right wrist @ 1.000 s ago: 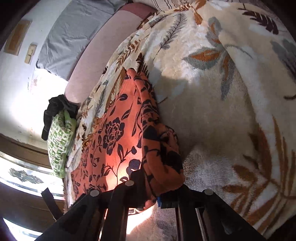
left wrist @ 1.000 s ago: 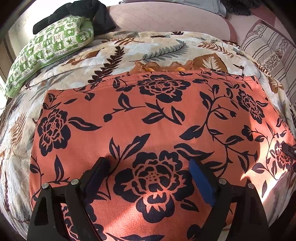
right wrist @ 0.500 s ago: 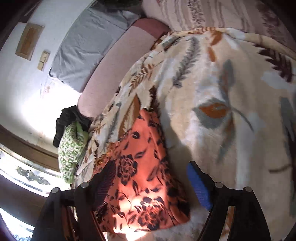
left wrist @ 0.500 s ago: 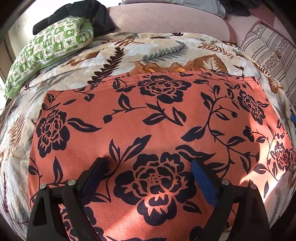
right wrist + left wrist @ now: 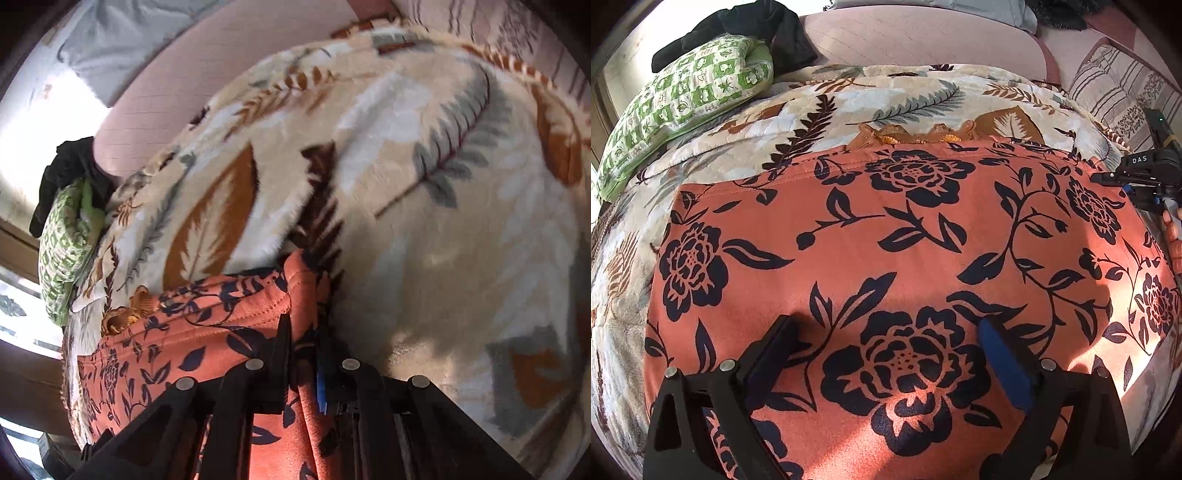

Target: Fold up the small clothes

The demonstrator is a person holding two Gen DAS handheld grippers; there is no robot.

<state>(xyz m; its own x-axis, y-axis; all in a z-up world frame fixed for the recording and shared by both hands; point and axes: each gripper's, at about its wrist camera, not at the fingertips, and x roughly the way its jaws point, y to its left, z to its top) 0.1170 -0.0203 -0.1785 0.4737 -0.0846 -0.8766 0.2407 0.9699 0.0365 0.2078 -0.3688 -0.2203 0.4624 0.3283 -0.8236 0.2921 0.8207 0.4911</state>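
the orange garment [image 5: 886, 236] lies spread flat on the blanket [image 5: 820, 110] — no fold shows in it, so most of the folding looks left to do. the left gripper [image 5: 886, 332] hovers over its near part, jaws apart and empty, while the right gripper [image 5: 304, 332] is clamped on its far right corner — likely the start of a fold.

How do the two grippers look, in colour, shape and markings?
Both the left gripper and the right gripper have black angular frames with round silver bolt heads. On each, one finger carries a blue pad and the other looks black. In the left wrist view the right gripper's body is black with white letters "DAS" and a small green light. No cables or sleeves are visible.
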